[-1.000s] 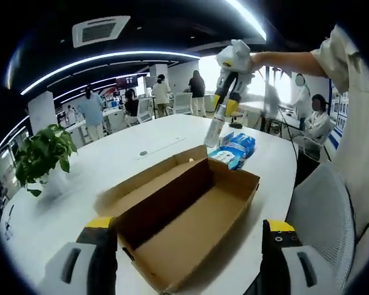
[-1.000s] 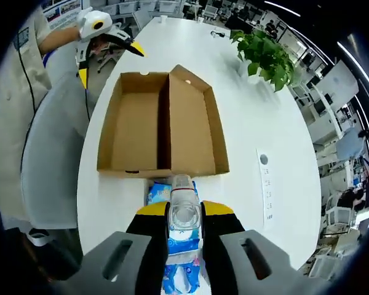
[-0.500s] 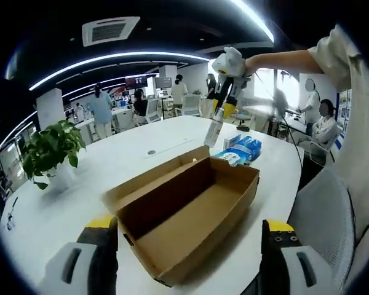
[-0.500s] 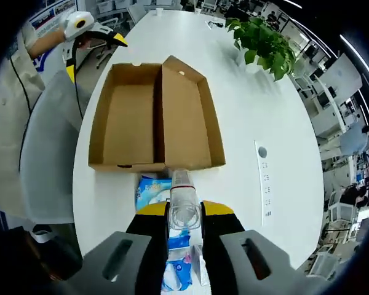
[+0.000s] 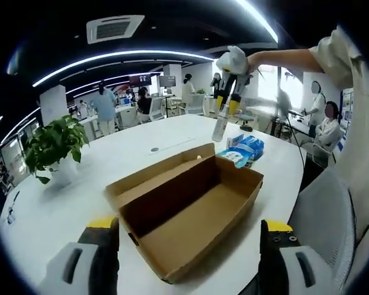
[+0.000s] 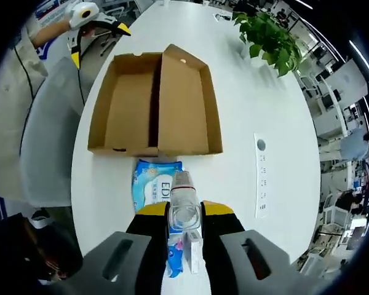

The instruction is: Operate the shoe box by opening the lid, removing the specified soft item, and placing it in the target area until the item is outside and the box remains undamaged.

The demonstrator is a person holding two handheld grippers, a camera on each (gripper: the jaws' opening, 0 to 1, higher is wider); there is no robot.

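Note:
An open brown cardboard shoe box (image 5: 190, 209) lies empty on the white table (image 5: 129, 157), its lid folded back. My left gripper (image 5: 187, 255) stands open just short of the box's near end, holding nothing. Beyond the far end lies a blue soft pack (image 5: 243, 147). My right gripper (image 5: 229, 92) hangs above it, shut on a clear plastic bottle (image 5: 220, 126). In the right gripper view the bottle (image 6: 183, 206) sits between the shut jaws of my right gripper (image 6: 184, 215), above the blue pack (image 6: 152, 184). The box (image 6: 154, 101) lies farther off, with the left gripper (image 6: 101, 43) open past it.
A potted plant (image 5: 52, 144) stands on the table's left side, and shows as a plant (image 6: 267, 37) at the upper right. A grey chair (image 6: 49, 135) is pushed against the table edge beside the box. A small white carton (image 6: 194, 252) lies by the blue pack. People stand in the office behind.
My right gripper has risen with the bottle, so more of the blue pack shows below it. The left gripper and the box stay as they were.

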